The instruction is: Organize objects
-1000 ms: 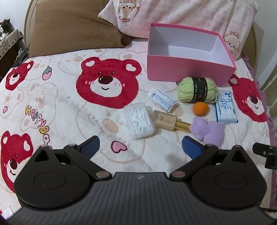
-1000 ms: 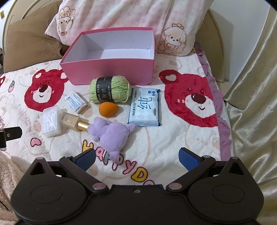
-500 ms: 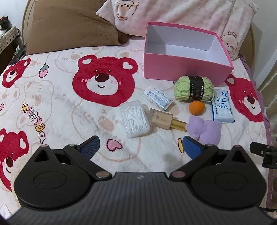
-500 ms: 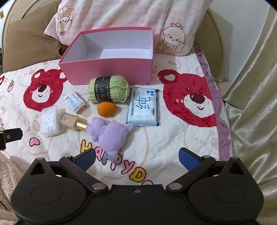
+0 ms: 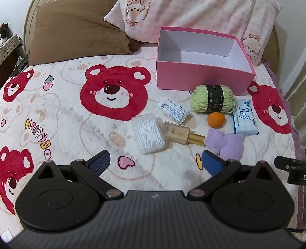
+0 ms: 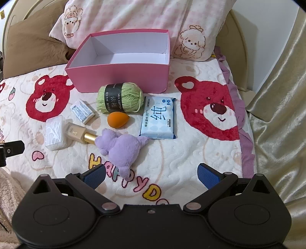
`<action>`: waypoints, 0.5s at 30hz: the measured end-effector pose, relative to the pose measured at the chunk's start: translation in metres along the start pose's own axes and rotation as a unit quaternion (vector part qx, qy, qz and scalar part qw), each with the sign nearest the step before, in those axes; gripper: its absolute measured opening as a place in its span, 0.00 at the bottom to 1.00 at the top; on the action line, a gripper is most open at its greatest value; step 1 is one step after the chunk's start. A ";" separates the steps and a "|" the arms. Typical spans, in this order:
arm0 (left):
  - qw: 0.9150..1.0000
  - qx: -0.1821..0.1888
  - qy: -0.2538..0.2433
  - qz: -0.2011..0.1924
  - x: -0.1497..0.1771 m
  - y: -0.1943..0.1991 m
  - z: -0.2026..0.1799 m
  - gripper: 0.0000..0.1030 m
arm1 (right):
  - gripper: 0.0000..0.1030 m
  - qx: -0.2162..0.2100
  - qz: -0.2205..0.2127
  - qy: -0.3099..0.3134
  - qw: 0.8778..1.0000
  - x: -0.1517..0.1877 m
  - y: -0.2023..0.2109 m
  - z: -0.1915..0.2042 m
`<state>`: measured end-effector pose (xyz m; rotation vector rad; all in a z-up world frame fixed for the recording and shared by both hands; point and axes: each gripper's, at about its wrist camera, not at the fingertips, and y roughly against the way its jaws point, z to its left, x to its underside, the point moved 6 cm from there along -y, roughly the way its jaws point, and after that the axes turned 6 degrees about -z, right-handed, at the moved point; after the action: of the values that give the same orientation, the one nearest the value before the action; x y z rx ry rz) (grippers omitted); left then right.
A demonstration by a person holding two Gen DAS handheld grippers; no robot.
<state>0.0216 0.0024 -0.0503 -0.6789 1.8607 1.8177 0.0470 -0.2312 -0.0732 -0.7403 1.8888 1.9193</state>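
On the bed, a bear-print blanket carries everything, with a brown pillow and a pink pillow at its head. Just before the pillows stands the pink box, open-topped, its white inside bare. Touching its near wall lies the green yarn, with the blue wipes pack just beside it to the right. Nearer the cameras sits the purple plush, its ear end touching the gold cap of the beige bottle. Left of the bottle, just beside it, rests the clear floss-pick case, and beyond that the small white packet. Between yarn and plush lies the orange sponge, touching neither.

Both grippers hover low over the blanket with fingers spread wide and nothing between them. At the left gripper, the case and bottle lie ahead of the gap, while the plush sits just beyond the right fingertip. At the right gripper, the plush's tail end reaches down close beside the left fingertip; the wipes lie farther ahead, roughly in line with the gap.
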 end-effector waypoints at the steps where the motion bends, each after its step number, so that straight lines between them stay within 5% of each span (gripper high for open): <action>1: 1.000 0.000 0.000 0.000 0.000 0.000 -0.001 1.00 | 1.00 0.000 0.000 0.001 1.000 0.000 0.000 -0.001; 15: 1.000 0.001 -0.003 -0.005 0.000 0.003 -0.003 1.00 | 1.00 0.001 0.000 0.006 1.000 -0.002 0.000 -0.001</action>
<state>0.0194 -0.0005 -0.0479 -0.6794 1.8513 1.8103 0.0483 -0.2323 -0.0720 -0.7541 1.8981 1.9163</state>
